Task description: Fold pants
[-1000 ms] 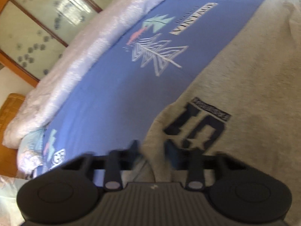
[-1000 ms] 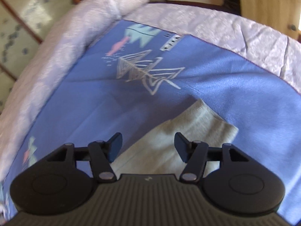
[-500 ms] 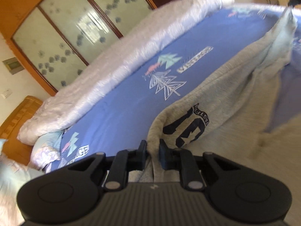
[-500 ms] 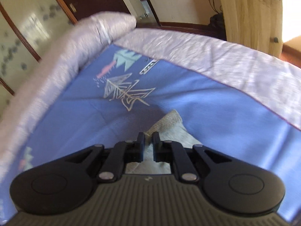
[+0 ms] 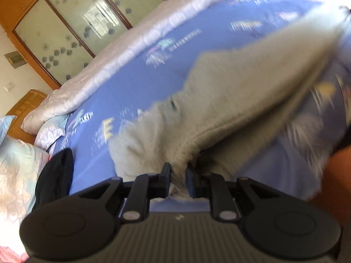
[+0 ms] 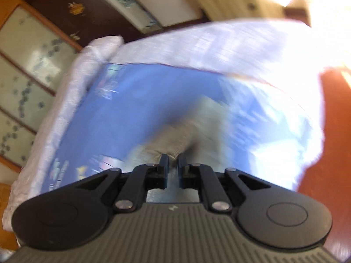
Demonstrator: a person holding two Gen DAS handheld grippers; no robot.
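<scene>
The grey pants (image 5: 230,92) hang lifted above the blue bed sheet (image 5: 136,83), stretched from lower middle to upper right in the blurred left wrist view. My left gripper (image 5: 178,171) is shut on a bunched edge of the pants. In the right wrist view my right gripper (image 6: 173,162) is shut on another end of the pants (image 6: 188,131), which hangs over the blue sheet (image 6: 122,109). The printed number is hidden.
A pale quilted cover (image 5: 122,50) borders the sheet. Pillows (image 5: 19,171) and a dark item (image 5: 57,171) lie at the left. A wardrobe with frosted doors (image 5: 72,22) stands behind. A wooden floor (image 6: 333,109) shows at the right past the bed edge.
Both grippers went from open to shut on the pants, then lifted them off the sheet. The pants now hang stretched between them and both views swing and blur.
</scene>
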